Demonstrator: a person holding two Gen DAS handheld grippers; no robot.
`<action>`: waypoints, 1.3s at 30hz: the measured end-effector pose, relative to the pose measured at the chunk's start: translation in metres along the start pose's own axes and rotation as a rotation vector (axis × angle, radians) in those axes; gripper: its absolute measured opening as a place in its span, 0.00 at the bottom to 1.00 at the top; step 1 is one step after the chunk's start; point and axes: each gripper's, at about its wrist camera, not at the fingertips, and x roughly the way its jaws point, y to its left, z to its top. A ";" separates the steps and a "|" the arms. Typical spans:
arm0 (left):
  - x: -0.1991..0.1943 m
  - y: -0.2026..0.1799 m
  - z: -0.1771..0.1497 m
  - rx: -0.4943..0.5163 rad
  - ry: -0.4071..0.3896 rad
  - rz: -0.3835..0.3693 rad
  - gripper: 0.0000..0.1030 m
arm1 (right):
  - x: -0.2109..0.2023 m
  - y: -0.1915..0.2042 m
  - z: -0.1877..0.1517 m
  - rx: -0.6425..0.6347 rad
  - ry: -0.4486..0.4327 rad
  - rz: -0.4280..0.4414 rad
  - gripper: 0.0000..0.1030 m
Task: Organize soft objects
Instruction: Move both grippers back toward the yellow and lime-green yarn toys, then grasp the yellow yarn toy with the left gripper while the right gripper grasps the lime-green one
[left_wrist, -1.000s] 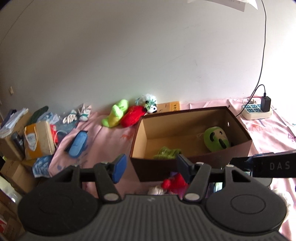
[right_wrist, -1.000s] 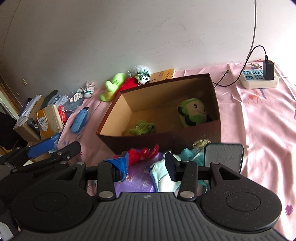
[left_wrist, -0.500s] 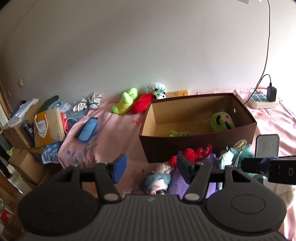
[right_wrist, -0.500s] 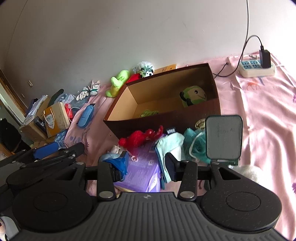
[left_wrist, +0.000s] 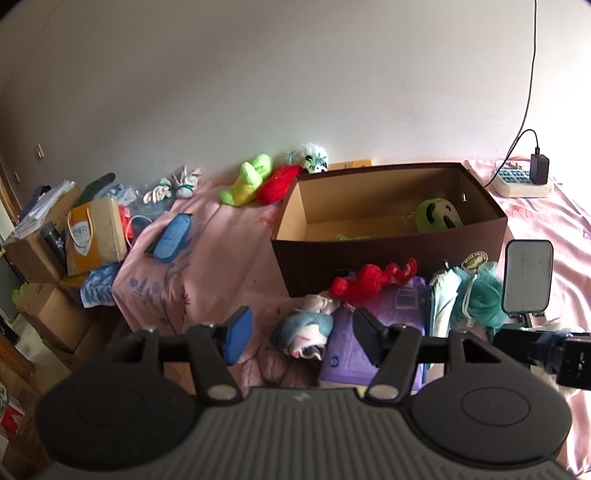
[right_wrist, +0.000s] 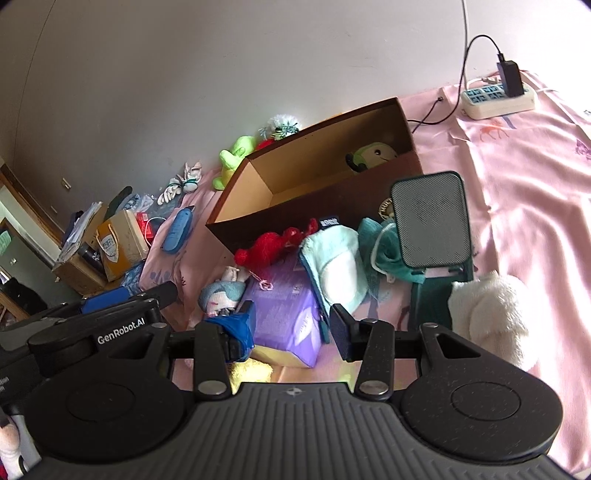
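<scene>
1. Grippers: two in view. The left gripper (left_wrist: 301, 334) has its jaws spread wide with nothing between the pads; it hangs over a small blue-haired doll (left_wrist: 304, 332). The right gripper (right_wrist: 291, 328) has its jaws apart and grips nothing; it is poised above a purple soft pack (right_wrist: 282, 321).
2. Box: one brown cardboard box (left_wrist: 391, 273), open at the top, tan inside. It contains one round green plush with a black face (left_wrist: 439, 216) against the far right wall and one small green item (left_wrist: 349, 236) on the floor of the box.
3. Loose soft objects in front of the box: one red knitted toy (right_wrist: 267, 249), one doll, one purple pack, one pale mint cloth pouch (right_wrist: 338, 266), one teal mesh sponge (left_wrist: 484, 299), one white fluffy plush (right_wrist: 491, 314).
4. Soft objects behind the box, by the wall: one lime-green plush (left_wrist: 249, 179), one red plush (left_wrist: 277, 184), one white plush with green trim (left_wrist: 312, 158).
5. Other items: one grey-faced stand (right_wrist: 430, 218), one blue case (left_wrist: 171, 238), one white power strip (right_wrist: 498, 99) with a black charger plugged in.
6. Surface: pink printed bedsheet (right_wrist: 528, 192). Room: plain white wall; cardboard cartons (left_wrist: 44, 236) stacked at the left edge of the bed.
</scene>
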 end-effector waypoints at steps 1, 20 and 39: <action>0.001 0.000 -0.001 -0.003 0.006 -0.007 0.63 | 0.000 -0.001 -0.002 0.002 -0.001 -0.003 0.27; 0.014 0.047 -0.105 0.013 0.117 -0.306 0.65 | 0.012 -0.047 -0.045 0.034 0.093 0.037 0.28; 0.034 0.020 -0.128 0.234 0.096 -0.403 0.67 | 0.056 0.016 -0.078 -0.533 0.157 0.054 0.30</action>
